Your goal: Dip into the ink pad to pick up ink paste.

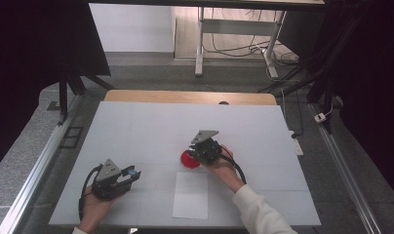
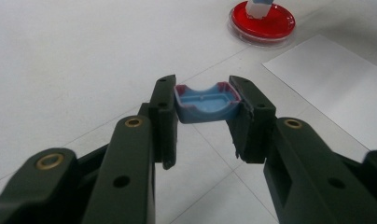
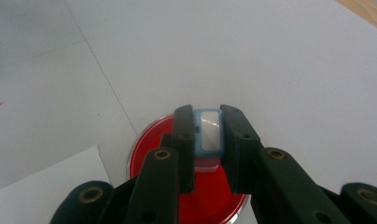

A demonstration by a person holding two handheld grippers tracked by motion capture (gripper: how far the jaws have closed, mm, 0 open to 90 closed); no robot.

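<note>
A round red dish [image 1: 188,159] [image 2: 261,21] [image 3: 210,186] lies on the white table near its middle. Directly above the dish, my right gripper [image 1: 199,151] [image 3: 207,133] is shut on a small pale blue block with a clear window [image 3: 209,133]; that block [image 2: 258,7] also stands over the dish in the left gripper view. At the front left, my left gripper [image 1: 131,174] [image 2: 203,105] is shut on a small blue tray-like cap with a reddish rim [image 2: 205,103] [image 1: 132,172], held above the table.
A white sheet of paper [image 1: 190,195] [image 2: 336,84] [image 3: 42,186] lies in front of the dish near the table's front edge. The table's wooden far edge [image 1: 190,96] runs along the back. Metal rails [image 1: 34,170] flank the table on both sides.
</note>
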